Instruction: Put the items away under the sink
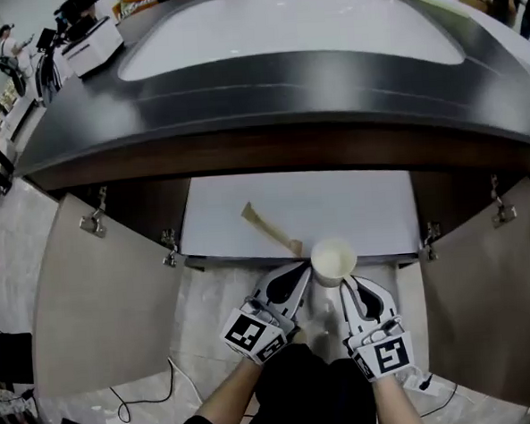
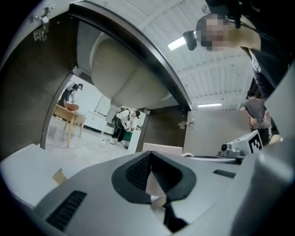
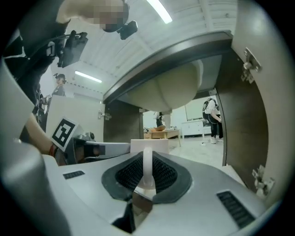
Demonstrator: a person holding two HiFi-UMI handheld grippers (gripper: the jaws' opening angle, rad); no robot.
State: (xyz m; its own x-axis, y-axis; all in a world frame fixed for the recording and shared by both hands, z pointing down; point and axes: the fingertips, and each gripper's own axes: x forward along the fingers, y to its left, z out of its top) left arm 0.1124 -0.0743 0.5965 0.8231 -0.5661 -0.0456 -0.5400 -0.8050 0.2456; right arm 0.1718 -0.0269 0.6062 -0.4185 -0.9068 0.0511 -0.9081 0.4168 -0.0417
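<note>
A white mug [image 1: 333,261] hangs at the front edge of the open under-sink cupboard. My right gripper [image 1: 348,287] is shut on its handle [image 3: 147,168], which stands upright between the pads, with the mug's body [image 3: 150,145] just beyond. My left gripper [image 1: 297,274] is beside the mug on its left, shut with nothing in it [image 2: 150,159]. A wooden utensil [image 1: 270,229] lies slantwise on the cupboard's white floor [image 1: 363,205].
Both cupboard doors stand wide open, the left door [image 1: 101,306] and the right door [image 1: 485,301]. The dark countertop [image 1: 285,98] with the white basin [image 1: 290,35] overhangs the opening. The basin's underside [image 3: 175,87] bulges into the cupboard. A cable [image 1: 142,398] lies on the floor.
</note>
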